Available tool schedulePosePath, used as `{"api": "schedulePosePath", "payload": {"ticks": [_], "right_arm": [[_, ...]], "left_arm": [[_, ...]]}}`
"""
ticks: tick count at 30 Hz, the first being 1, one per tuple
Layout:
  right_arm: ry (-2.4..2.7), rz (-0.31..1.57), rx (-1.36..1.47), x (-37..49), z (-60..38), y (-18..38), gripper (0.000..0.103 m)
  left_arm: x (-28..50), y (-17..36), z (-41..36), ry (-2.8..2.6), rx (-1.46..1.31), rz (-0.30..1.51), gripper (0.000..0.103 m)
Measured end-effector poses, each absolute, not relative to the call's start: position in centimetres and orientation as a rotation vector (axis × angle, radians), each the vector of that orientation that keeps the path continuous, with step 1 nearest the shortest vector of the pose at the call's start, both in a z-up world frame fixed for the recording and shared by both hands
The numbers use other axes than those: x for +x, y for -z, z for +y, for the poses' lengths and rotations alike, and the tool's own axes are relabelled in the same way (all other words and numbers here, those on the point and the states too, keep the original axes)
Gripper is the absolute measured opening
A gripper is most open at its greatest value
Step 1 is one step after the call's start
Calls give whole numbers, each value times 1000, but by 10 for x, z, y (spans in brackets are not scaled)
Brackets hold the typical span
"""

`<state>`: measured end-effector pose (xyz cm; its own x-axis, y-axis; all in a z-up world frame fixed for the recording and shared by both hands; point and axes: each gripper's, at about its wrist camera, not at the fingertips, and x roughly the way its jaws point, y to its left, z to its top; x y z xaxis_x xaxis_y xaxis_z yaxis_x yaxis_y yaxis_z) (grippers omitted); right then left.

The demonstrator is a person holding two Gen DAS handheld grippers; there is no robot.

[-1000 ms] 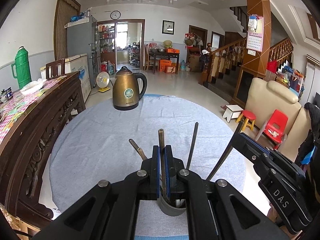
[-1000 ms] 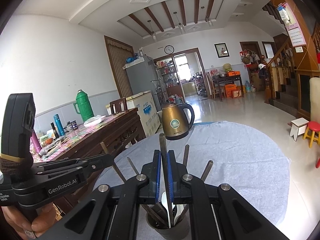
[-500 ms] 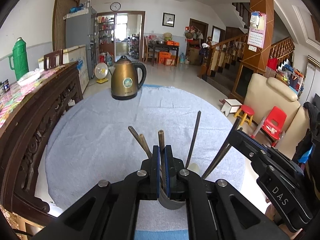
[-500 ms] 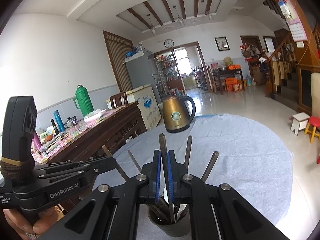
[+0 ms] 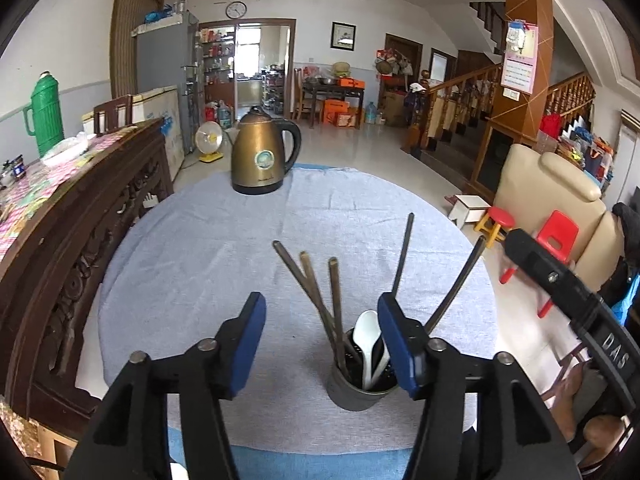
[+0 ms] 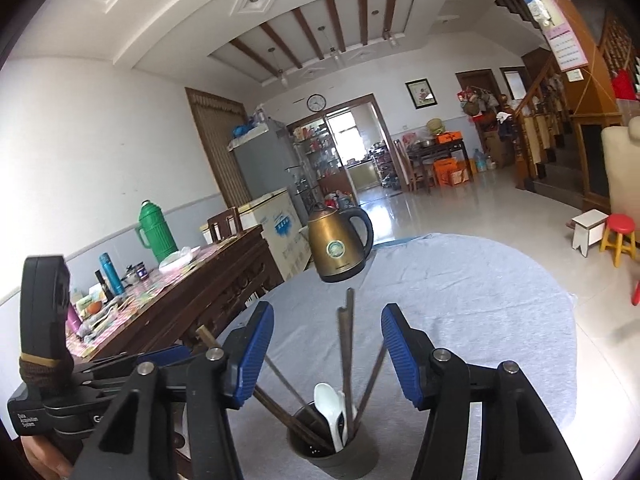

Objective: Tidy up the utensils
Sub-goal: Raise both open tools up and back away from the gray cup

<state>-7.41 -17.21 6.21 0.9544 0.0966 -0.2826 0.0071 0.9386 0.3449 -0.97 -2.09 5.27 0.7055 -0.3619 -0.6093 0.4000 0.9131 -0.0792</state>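
A dark metal cup (image 5: 360,390) stands near the front of the round table and holds several brown and dark chopsticks (image 5: 316,292) and white spoons (image 5: 369,340). My left gripper (image 5: 322,340) hovers just above it, jaws opening, pads clear of the chopsticks that lean between them. In the right wrist view the same cup (image 6: 332,454) sits below my right gripper (image 6: 326,354), whose jaws are also opening with chopsticks (image 6: 346,340) and a white spoon (image 6: 326,404) loose between them. Each gripper shows in the other's view: right gripper (image 5: 568,296), left gripper (image 6: 80,400).
A grey-blue cloth (image 5: 200,240) covers the table. A bronze kettle (image 5: 262,156) stands at its far edge. A carved wooden sideboard (image 5: 80,220) with a green thermos (image 5: 46,116) runs along the left. A beige armchair (image 5: 560,192) and red stools stand on the right.
Both grippers were shut on an upright chopstick in the cup. Both have now opened, and the released chopsticks lean in the cup with the others.
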Motion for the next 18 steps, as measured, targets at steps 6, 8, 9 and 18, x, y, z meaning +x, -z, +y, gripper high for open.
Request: {"api": "schedulePosePath", "payload": {"ticks": [6,8,9,18], "right_arm": [[-25,315,387,-78,-183,-63,60],[-21,323,384,-81,-184,-63,60],[-20,326,382,-82,-184,-63,61],[11,383,377,-90,-184,-65,70]], "left_arm": [[-18,-58,-21,348,85,641,74],[-22,-61,-22,311,111,623,77],[-25,-62,-23,292,123,614,79],[-46,-76,-19,178,180,527,89]]}}
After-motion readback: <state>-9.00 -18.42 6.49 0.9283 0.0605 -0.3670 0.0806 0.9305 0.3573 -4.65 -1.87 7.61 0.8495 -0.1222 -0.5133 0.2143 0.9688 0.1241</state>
